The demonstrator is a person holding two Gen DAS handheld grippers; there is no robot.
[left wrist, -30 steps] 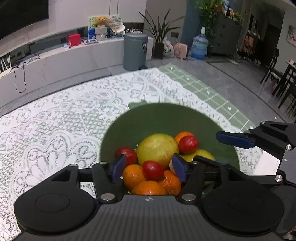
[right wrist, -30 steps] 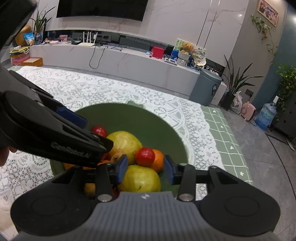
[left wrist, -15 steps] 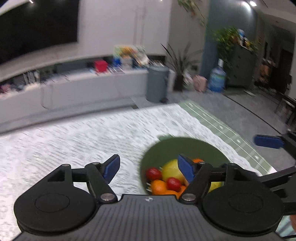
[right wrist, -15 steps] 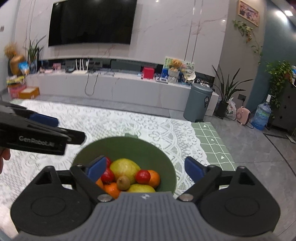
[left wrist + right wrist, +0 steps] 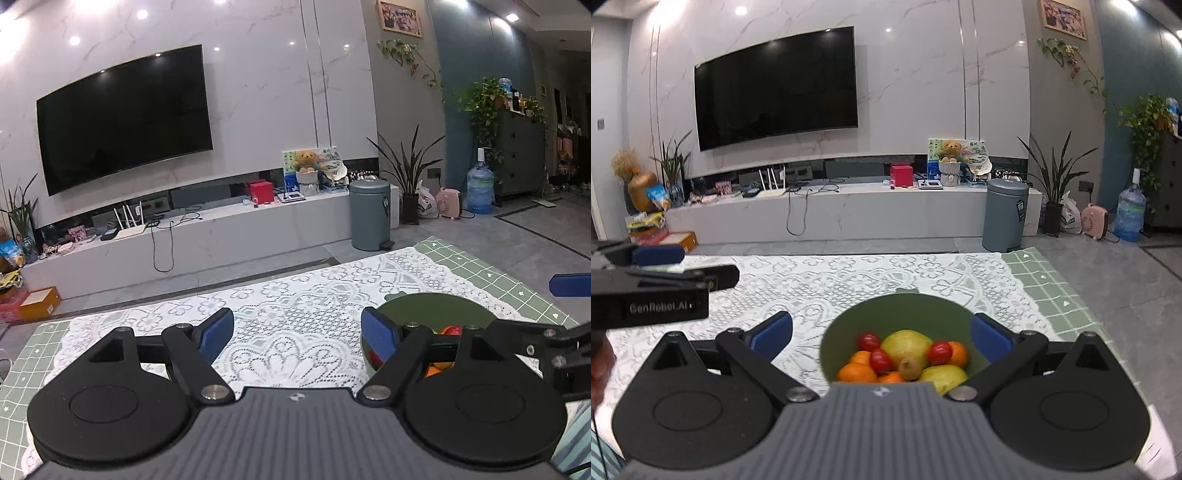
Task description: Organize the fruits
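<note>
A dark green bowl (image 5: 897, 300) stands on the table, filled with a large yellow-green fruit (image 5: 907, 345), red tomatoes (image 5: 868, 340), oranges (image 5: 857, 373) and a kiwi (image 5: 910, 368). My right gripper (image 5: 881, 326) hovers above and behind the bowl. Its jaws are opening wide with nothing held between them. My left gripper (image 5: 297, 328) is over bare lace, left of the bowl (image 5: 436, 302), which its right finger partly hides. Its jaws are opening too, and they are empty. In the right wrist view the left gripper (image 5: 694, 266) reaches in from the left.
A white lace cloth (image 5: 295, 306) covers a green checked mat (image 5: 498, 273) on the table. Beyond the far edge are grey floor, a grey bin (image 5: 1004, 214) and a long white TV bench (image 5: 849, 210). A hand (image 5: 600, 365) shows at the left edge.
Both grippers have lifted and drawn back from the fruit, tilting up towards the room. Their jaws have spread much wider. The left one has swung left, so the bowl now lies to its right.
</note>
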